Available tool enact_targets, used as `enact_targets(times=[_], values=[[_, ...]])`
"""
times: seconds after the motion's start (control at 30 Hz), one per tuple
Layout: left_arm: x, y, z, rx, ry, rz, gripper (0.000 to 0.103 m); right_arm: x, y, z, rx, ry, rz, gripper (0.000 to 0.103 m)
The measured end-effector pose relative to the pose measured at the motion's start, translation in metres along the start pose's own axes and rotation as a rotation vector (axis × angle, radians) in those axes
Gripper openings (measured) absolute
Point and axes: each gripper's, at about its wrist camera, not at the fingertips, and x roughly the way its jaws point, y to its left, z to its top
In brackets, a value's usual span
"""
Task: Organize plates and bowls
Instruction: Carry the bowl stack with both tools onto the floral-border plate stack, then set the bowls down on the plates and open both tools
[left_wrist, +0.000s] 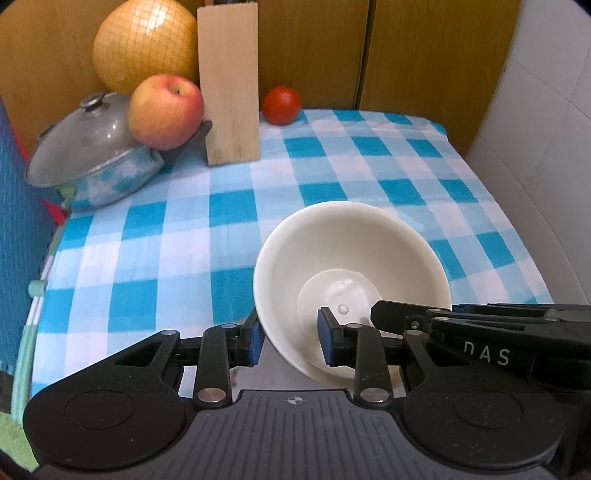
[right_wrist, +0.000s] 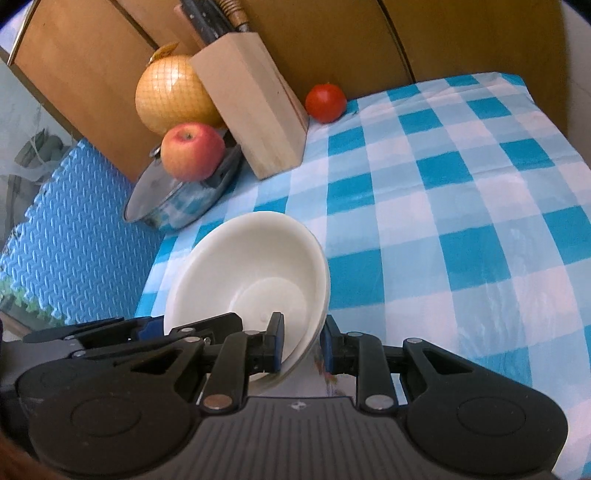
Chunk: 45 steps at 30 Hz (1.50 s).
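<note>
Bowl (left_wrist: 343, 254) rim between jaws of left gripper (left_wrist: 290, 338) and right gripper (right_wrist: 302, 341)

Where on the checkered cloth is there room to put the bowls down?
The checkered cloth is bare from the tomato and knife block forward to the bowls, and right to the wall. The back-left corner is crowded: pot, apple, pomelo.

"DAS" on right gripper (left_wrist: 406, 325) arm.
</note>
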Motion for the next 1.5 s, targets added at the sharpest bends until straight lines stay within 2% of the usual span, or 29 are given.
enact_targets(times=[0.53, 0.6, 0.7, 0.8, 0.9, 1.0, 1.07, 1.2, 1.5], values=[[-0.008, 0.011, -0.053, -0.027, 0.101, -0.044, 0.042, -0.006, 0.015, -0.052, -0.08, 0.098, -0.028, 0.024], [-0.007, 0.015, -0.054, -0.043, 0.103, -0.038, 0.046, -0.008, 0.014, -0.053, -0.075, 0.092, -0.021, 0.024], [-0.012, 0.02, -0.054, -0.06, 0.078, -0.01, 0.059, -0.017, 0.017, -0.054, -0.086, 0.046, -0.041, 0.032], [-0.021, 0.022, -0.056, -0.07, 0.045, 0.015, 0.065, -0.028, 0.018, -0.056, -0.087, 0.0, -0.053, 0.035], [-0.029, 0.026, -0.061, -0.098, 0.036, 0.005, 0.068, -0.042, 0.021, -0.063, -0.081, -0.033, -0.038, 0.038], [-0.043, 0.032, -0.071, -0.121, 0.018, 0.003, 0.077, -0.057, 0.027, -0.072, -0.104, -0.078, -0.051, 0.043], [-0.051, 0.035, -0.076, -0.129, 0.002, 0.008, 0.078, -0.064, 0.03, -0.079, -0.117, -0.094, -0.064, 0.045], [-0.062, 0.033, -0.085, -0.113, -0.011, -0.003, 0.085, -0.065, 0.032, -0.091, -0.125, -0.069, -0.073, 0.046], [-0.066, 0.034, -0.102, -0.089, -0.013, 0.013, 0.087, -0.065, 0.036, -0.104, -0.124, -0.072, -0.102, 0.05]])
